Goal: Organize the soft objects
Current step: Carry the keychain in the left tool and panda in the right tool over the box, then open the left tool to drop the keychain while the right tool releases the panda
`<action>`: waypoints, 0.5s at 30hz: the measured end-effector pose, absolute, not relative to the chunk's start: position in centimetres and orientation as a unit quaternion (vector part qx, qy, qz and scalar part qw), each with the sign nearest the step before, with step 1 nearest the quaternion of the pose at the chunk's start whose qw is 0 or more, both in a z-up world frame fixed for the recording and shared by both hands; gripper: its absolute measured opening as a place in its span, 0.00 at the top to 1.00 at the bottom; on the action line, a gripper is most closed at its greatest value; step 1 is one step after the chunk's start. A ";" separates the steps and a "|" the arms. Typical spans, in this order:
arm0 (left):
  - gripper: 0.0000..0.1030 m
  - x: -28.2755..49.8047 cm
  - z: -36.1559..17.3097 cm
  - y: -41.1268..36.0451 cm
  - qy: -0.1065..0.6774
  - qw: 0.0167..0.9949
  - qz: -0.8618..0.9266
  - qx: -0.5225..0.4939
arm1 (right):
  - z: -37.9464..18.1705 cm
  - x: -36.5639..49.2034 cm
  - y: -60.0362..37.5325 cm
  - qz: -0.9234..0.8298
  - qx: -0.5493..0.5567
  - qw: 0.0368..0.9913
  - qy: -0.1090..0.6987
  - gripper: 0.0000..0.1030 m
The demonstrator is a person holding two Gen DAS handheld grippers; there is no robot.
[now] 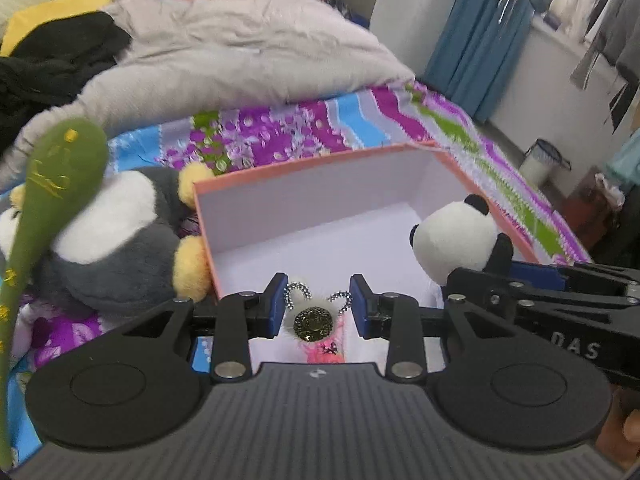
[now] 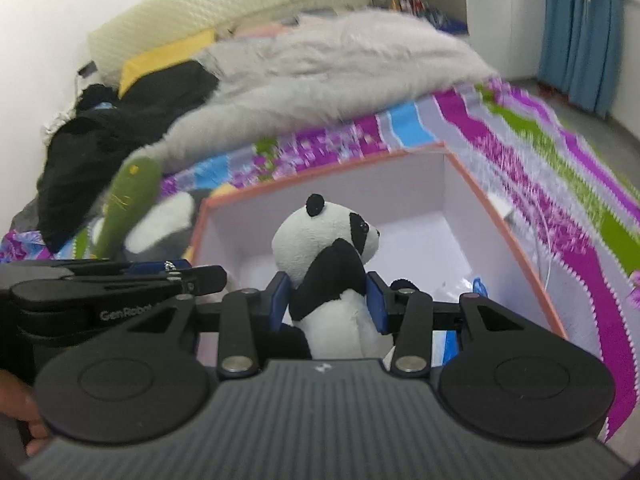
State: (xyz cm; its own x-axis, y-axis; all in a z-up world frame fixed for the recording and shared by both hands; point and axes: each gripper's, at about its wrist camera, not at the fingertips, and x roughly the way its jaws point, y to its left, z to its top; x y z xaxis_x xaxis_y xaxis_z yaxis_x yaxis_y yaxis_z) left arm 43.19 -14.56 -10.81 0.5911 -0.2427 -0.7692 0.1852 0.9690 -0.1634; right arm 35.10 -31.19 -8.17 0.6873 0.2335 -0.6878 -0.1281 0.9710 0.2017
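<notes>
My left gripper [image 1: 319,306] is shut on a small fluffy white and pink toy [image 1: 316,324] with a gold sequin disc and beaded antennae. It hangs over the near end of an orange box [image 1: 304,167] with a bare white inside. My right gripper [image 2: 328,300] is shut on a panda plush [image 2: 324,236] around its body, upright over the same box [image 2: 360,196]. The left wrist view shows the panda [image 1: 452,240] at the right, with the right gripper [image 1: 480,276] beside it. The left gripper [image 2: 200,276] shows at the left of the right wrist view.
A grey and white penguin plush [image 1: 120,240] with yellow feet lies left of the box, and a green plush stick [image 1: 52,184] leans across it. Behind are a grey duvet [image 1: 240,52], black clothes [image 1: 52,64] and a striped bedsheet [image 1: 360,120]. A bin [image 1: 542,162] stands on the floor at right.
</notes>
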 end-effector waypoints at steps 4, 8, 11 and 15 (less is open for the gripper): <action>0.62 45.4 -12.8 -15.2 0.472 0.873 -0.116 -0.026 | -10.5 37.6 -31.9 0.083 0.068 0.903 0.416 0.56; 0.62 47.1 -14.7 -15.2 0.507 0.854 -0.111 -0.029 | -13.0 39.4 -32.6 0.074 0.083 0.885 0.451 0.56; 0.62 47.6 -15.7 -15.3 0.517 0.849 -0.106 -0.023 | -14.8 40.0 -32.6 0.071 0.078 0.874 0.475 0.56; 0.62 47.4 -16.0 -15.6 0.520 0.848 -0.106 -0.014 | -16.1 40.1 -32.9 0.064 0.081 0.867 0.488 0.56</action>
